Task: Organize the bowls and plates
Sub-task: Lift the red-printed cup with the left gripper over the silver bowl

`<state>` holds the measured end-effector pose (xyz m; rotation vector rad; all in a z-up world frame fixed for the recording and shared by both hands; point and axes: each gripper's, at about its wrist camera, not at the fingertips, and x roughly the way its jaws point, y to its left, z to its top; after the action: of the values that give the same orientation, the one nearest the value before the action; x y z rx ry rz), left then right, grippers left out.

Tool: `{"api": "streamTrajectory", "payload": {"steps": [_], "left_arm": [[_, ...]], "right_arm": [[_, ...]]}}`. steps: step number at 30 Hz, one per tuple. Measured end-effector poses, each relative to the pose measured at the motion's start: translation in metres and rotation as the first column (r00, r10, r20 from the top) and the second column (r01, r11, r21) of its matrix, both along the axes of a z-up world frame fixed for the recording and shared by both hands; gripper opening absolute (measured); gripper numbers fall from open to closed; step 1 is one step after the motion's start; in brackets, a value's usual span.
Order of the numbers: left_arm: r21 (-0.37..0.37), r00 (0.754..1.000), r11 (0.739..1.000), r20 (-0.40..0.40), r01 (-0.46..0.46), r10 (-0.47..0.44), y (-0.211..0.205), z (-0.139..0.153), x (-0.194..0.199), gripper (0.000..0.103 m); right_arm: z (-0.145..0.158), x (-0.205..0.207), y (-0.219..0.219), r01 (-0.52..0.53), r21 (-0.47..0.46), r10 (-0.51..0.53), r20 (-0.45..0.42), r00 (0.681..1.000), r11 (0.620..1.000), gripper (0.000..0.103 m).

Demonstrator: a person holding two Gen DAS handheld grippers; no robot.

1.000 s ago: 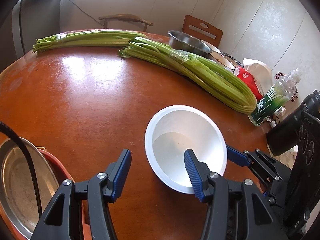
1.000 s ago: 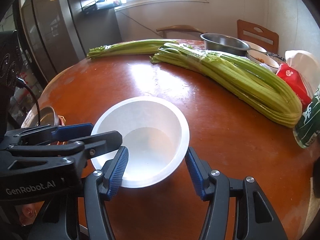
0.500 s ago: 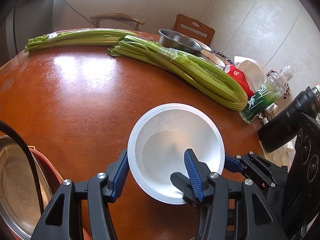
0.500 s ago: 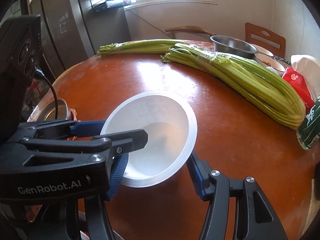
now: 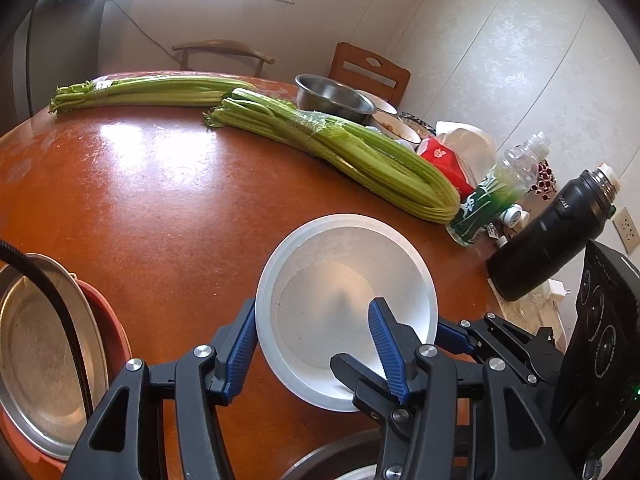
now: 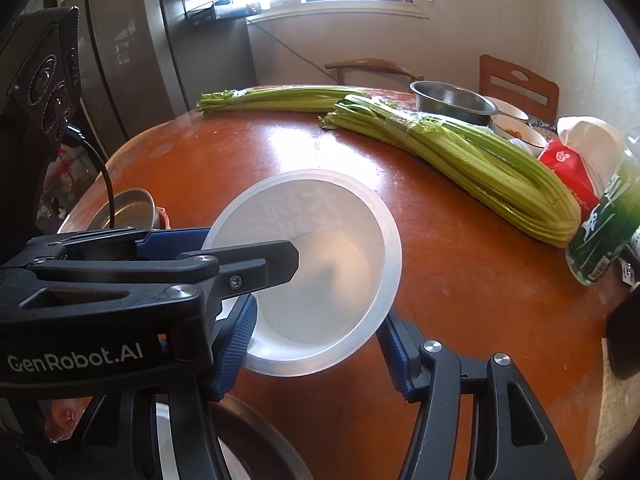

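Note:
A white plastic bowl (image 5: 320, 300) hangs tilted just above the brown table (image 5: 160, 200). My left gripper (image 5: 312, 344) is shut on its wall, one blue pad outside the left rim and the other inside. In the right wrist view the same bowl (image 6: 320, 264) has the left gripper's black finger reaching into it from the left. My right gripper (image 6: 314, 340) straddles the bowl's near part; its jaws are opening, with the pads at the rim's two sides and the bowl between them. A steel plate (image 5: 40, 340) lies on a red dish (image 5: 108, 312) at the left.
Two celery bunches (image 5: 340, 148) (image 5: 152, 92) lie across the far table. A steel bowl (image 5: 332, 96) stands at the back. On the right are a red packet (image 5: 440, 156), a green bottle (image 5: 492, 200) and a black flask (image 5: 552, 232). Another steel rim (image 6: 248, 440) shows below the grippers.
The white bowl has come up off the table and tipped, with both grippers rising alongside. Its left rim now rests against the left gripper's outer pad. The right jaws have spread slightly.

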<state>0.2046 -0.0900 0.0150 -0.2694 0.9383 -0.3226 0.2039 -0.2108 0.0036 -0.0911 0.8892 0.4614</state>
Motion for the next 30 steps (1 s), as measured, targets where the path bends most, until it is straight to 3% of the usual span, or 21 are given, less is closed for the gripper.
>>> {"api": "streamTrajectory", "payload": {"steps": [30], "left_arm": [[0.048, 0.992, 0.999, 0.124, 0.004, -0.01, -0.01, 0.052, -0.08, 0.055]], "right_arm": [[0.051, -0.073, -0.011, 0.01, 0.06, -0.017, 0.108, 0.994, 0.998, 0.062]]}}
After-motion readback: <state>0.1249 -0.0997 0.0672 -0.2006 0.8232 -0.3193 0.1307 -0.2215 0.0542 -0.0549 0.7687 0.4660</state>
